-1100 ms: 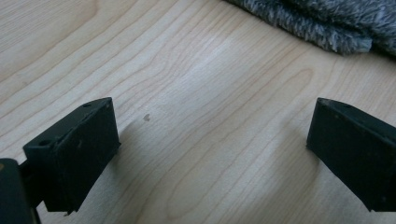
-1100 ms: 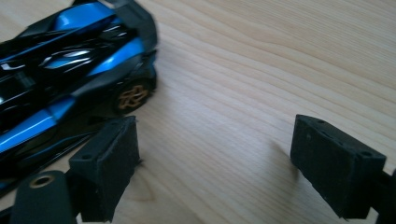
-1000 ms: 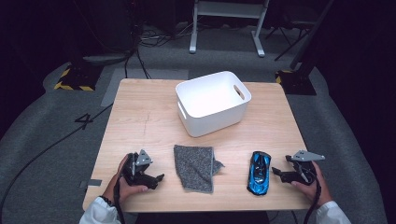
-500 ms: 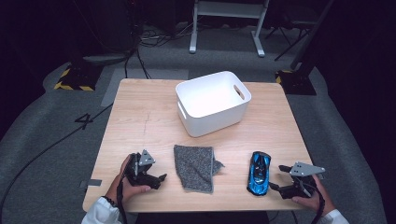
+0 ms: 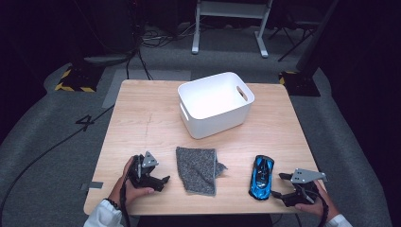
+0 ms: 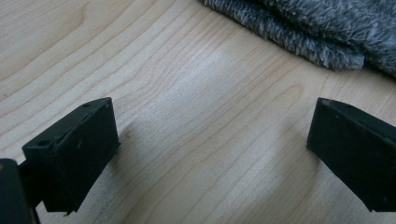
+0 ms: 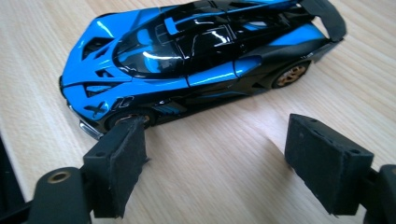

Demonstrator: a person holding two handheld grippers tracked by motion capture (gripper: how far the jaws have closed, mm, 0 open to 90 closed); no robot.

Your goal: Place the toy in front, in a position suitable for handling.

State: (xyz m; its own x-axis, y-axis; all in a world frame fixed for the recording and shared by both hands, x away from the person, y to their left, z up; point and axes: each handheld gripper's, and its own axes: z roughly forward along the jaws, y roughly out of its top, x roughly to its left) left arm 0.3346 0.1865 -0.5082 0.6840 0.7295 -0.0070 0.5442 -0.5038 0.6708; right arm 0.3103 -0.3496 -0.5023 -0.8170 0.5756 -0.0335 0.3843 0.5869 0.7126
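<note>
Surface: a square, light wooden surface (image 5: 142, 118) fills the middle of the high view, with dark grey floor around it.
Bin: a white rectangular plastic bin (image 5: 215, 109) with cut-out handles stands in the upper middle of the surface, open side up.
Cloth: a grey fuzzy folded cloth (image 5: 197, 169) lies flat in the lower middle of the frame, between the two hand-held grippers; its edge crosses the upper right of the left gripper view (image 6: 299, 28).
Car: a glossy blue and black toy sports car (image 5: 262, 176) sits on its wheels at lower right, well apart from the cloth; in the right gripper view it lies across the top (image 7: 196, 56).
Left hand-held gripper (image 5: 152, 176): lower left, just beside the cloth, jaws spread wide over bare wood (image 6: 210, 140), holding nothing.
Right hand-held gripper (image 5: 281, 186): lower right, just beside the car, jaws apart and empty (image 7: 215, 158); one jaw tip is close by the car's front wheel.
</note>
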